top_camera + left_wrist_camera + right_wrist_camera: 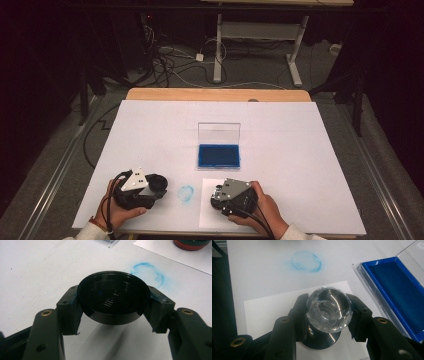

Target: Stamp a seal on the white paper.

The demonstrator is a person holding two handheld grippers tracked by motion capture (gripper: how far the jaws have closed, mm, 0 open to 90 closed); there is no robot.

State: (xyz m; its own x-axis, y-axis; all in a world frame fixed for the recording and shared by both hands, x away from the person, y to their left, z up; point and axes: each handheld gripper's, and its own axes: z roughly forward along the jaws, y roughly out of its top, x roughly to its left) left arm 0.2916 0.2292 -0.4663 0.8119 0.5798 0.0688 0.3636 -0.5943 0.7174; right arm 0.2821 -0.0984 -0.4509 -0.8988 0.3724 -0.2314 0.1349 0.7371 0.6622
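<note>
nearest the person, the left gripper (pixel 159 186) clasps the black cap (pixel 113 297) and the right gripper (pixel 216 196) grips the stamp (pixel 329 309) by its clear knob over the paper sheet (pixel 209 214) (uncapped, so inking seems next), the open ink pad (pixel 218 155) lying beyond.

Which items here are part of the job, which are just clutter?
In the job:
- black round cap, clamped in the left gripper
- stamp with clear faceted knob, clamped in the right gripper
- open blue ink pad
- white paper sheet under the stamp

Lying about:
- blue ink smudge
- floor cables
- white desk frame
</note>
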